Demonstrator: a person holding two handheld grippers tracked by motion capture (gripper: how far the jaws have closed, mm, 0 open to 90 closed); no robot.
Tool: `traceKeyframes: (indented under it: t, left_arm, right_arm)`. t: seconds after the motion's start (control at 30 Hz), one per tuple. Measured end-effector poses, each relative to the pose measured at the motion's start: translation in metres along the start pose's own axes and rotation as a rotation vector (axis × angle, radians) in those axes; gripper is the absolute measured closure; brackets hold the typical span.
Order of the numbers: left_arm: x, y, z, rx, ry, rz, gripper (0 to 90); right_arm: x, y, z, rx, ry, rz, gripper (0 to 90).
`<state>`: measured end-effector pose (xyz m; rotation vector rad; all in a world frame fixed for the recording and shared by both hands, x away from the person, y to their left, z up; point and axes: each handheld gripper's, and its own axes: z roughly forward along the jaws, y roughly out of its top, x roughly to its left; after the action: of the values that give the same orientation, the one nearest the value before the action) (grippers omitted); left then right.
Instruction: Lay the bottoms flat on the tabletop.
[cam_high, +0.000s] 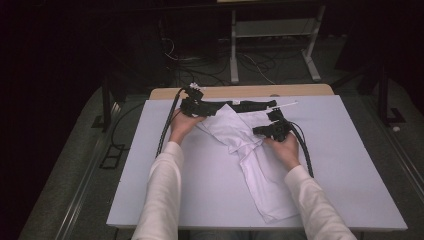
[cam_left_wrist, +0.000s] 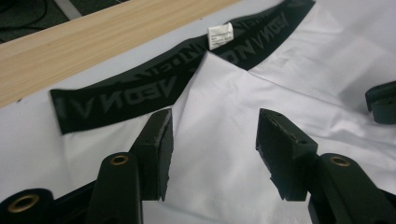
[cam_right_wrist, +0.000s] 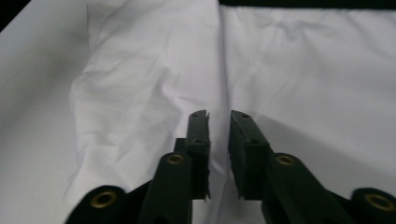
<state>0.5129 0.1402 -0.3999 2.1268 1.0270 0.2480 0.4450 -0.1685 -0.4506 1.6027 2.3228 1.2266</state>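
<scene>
A white garment (cam_high: 250, 150) with a black lettered waistband (cam_high: 250, 106) lies crumpled on the white table (cam_high: 350, 165), its waistband toward the far edge. My left gripper (cam_high: 197, 107) is at the garment's far left corner. In the left gripper view its jaws (cam_left_wrist: 215, 126) stand well apart just above the white cloth (cam_left_wrist: 219, 93), short of the waistband (cam_left_wrist: 116, 100) and its white label (cam_left_wrist: 220, 36). My right gripper (cam_high: 260, 131) sits over the garment's middle right. Its jaws (cam_right_wrist: 219, 119) have a narrow gap above a fold of cloth (cam_right_wrist: 140, 70), gripping nothing.
A wooden strip (cam_high: 240, 91) runs along the table's far edge. Beyond it, a white metal frame (cam_high: 272, 30) and loose cables (cam_high: 200, 60) lie on the dark floor. Black cables trail from both grippers across the table. The right gripper's tip (cam_left_wrist: 383, 100) shows in the left gripper view.
</scene>
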Motion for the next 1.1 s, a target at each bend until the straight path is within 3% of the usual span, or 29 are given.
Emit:
traceKeyframes:
  t: [0.07, 0.2, 0.5, 0.63, 0.77, 1.1]
  left_arm:
    - [0.005, -0.003, -0.006, 0.005, 0.008, -0.011, 44.4]
    - [0.012, -0.013, -0.012, 0.007, 0.002, -0.033, 44.4]
    - [0.025, -0.034, -0.001, 0.027, -0.038, -0.112, 46.8]
    - [0.026, -0.037, 0.006, 0.024, -0.054, -0.131, 47.6]
    - [0.026, -0.038, 0.01, 0.025, -0.055, -0.134, 47.9]
    - [0.028, -0.042, 0.019, 0.041, -0.042, -0.136, 49.3]
  right_arm:
    - [0.001, 0.003, -0.009, -0.032, -0.008, -0.005, 70.2]
    - [0.006, 0.009, -0.024, -0.076, 0.034, -0.031, 64.3]
    - [0.045, 0.012, -0.025, -0.06, 0.128, -0.142, 49.8]
    - [0.063, 0.01, -0.017, -0.028, 0.187, -0.168, 47.7]
    - [0.076, 0.005, -0.007, 0.013, 0.217, -0.187, 47.9]
    - [0.09, -0.011, 0.016, 0.11, 0.224, -0.215, 52.3]
